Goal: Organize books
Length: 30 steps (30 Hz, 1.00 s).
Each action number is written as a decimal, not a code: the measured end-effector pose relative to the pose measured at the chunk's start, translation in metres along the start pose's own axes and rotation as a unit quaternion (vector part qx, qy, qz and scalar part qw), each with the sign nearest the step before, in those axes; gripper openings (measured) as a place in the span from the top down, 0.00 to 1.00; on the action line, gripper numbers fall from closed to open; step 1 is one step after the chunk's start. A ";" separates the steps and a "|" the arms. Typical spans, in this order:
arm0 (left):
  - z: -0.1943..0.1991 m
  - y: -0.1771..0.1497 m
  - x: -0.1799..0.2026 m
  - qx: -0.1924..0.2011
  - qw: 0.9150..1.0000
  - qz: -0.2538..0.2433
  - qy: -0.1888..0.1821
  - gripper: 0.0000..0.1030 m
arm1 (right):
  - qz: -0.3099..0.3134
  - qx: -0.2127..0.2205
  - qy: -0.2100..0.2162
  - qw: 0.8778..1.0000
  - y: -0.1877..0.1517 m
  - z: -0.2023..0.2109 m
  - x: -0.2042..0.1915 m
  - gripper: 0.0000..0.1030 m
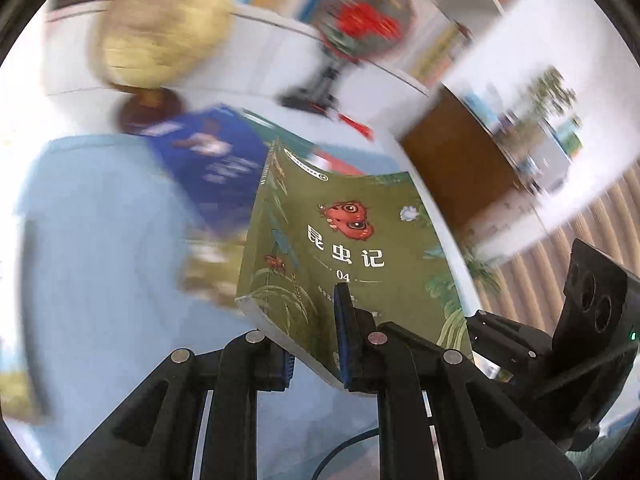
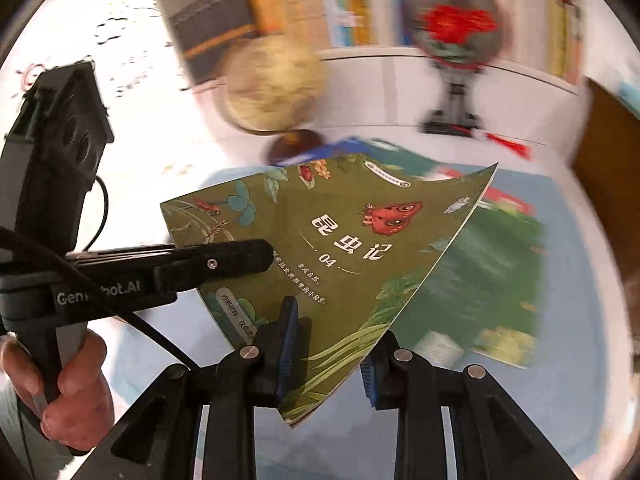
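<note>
While lifted clear of desk's light-blue mat (image 2: 568, 216), olive-green book (image 1: 352, 248) tilts between both grippers. Left gripper (image 1: 316, 344) clenched on book's lower edge. Right gripper (image 2: 332, 352) pads straddle front cover; pinch on it cannot be told. More books (image 2: 480, 264) flat on mat below; globe (image 2: 276, 84) at desk's far edge.

White bookshelf (image 2: 360, 4) behind; brown cabinet (image 1: 452, 160); slatted wall panel (image 1: 580, 224).

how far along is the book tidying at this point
Done: nothing clearly; the blurred shelf holds books, but which were placed there cannot be told. In hand: the green book, clamped by the left tool, the right tool astride its lower edge, held above the blue mat. Left: a blue book and another green book lie on the mat.
</note>
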<state>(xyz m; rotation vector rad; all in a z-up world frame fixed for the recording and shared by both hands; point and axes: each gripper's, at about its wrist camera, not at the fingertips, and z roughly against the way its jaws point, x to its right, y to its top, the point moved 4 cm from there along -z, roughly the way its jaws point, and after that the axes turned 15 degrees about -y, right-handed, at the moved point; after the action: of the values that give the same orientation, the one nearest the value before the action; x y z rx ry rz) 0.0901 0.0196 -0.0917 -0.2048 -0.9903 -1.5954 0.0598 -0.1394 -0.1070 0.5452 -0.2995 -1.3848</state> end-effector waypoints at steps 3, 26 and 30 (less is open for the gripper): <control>0.039 -0.003 -0.031 0.028 0.999 0.014 0.031 0.88 | 0.010 0.009 0.040 0.999 0.018 -0.005 -0.052 0.74; 0.196 -0.092 -0.259 0.122 0.961 0.227 0.100 0.75 | 0.132 -0.064 0.146 0.978 0.018 -0.109 -0.332 0.74; 0.195 -0.099 -0.271 0.099 0.956 0.244 0.126 0.65 | 0.121 -0.078 0.140 0.980 0.003 -0.111 -0.338 0.74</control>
<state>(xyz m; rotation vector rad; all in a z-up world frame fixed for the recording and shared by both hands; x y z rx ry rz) 0.0104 0.3455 -0.1847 -0.0934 -0.8154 -1.0337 0.0593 0.2124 -0.1602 0.5470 -0.0265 -1.0695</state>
